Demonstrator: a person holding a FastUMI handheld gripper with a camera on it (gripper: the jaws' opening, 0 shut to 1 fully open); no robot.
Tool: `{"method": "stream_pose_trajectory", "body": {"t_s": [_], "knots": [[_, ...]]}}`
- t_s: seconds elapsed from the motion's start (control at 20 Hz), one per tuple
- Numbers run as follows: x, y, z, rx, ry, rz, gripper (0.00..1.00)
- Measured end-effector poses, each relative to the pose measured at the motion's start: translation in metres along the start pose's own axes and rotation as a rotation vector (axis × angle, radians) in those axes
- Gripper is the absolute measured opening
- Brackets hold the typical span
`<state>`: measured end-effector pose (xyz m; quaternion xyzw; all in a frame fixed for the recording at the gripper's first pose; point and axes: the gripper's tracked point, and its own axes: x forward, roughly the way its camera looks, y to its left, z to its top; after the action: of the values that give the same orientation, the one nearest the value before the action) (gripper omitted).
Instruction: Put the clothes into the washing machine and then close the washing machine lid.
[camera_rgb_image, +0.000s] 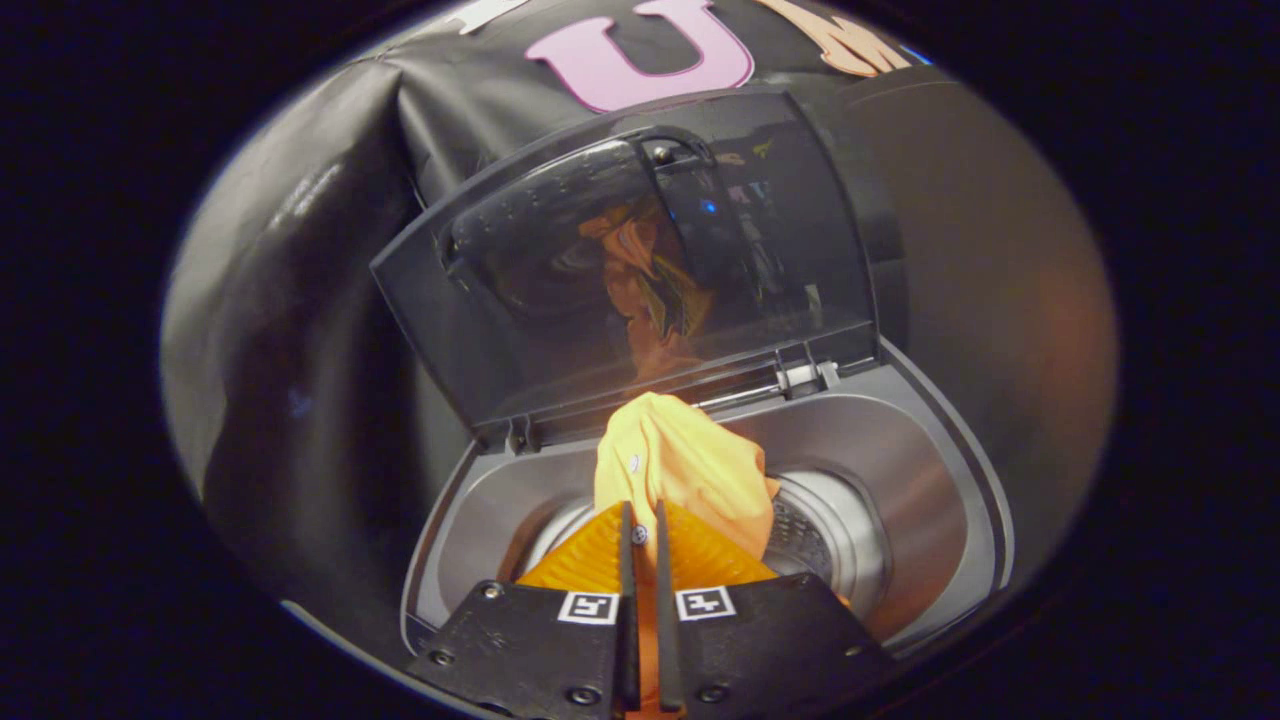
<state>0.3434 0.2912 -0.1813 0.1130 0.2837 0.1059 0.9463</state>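
Observation:
My gripper (643, 512) is shut on a yellow-orange garment (680, 465), which bunches up just past the fingertips and hangs down over the drum opening. Right below and ahead sits the top-loading washing machine (930, 470), grey-rimmed, with its perforated metal drum (820, 530) showing to the right of the cloth. The dark see-through lid (620, 270) stands raised on its hinges behind the opening and mirrors the garment. I am above the drum mouth, looking down and toward the lid.
Black cloth booth wall (300, 330) hangs behind and to the left of the machine. The raised lid leans back against it. The machine's rim curves around both sides of my fingers.

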Motion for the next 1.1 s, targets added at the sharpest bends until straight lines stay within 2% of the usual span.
{"method": "stream_pose_trajectory", "body": {"t_s": [0.2,0.35,0.6,0.85,1.1], "knots": [[-0.001,-0.006,0.001,-0.012,-0.006,-0.028,0.16],[-0.005,-0.019,0.001,-0.025,0.0,-0.089,0.47],[-0.013,-0.016,0.005,-0.042,0.016,-0.11,0.98],[-0.021,-0.001,0.028,-0.072,0.0,-0.11,0.98],[-0.033,0.019,0.07,-0.095,-0.052,-0.108,0.98]]}}
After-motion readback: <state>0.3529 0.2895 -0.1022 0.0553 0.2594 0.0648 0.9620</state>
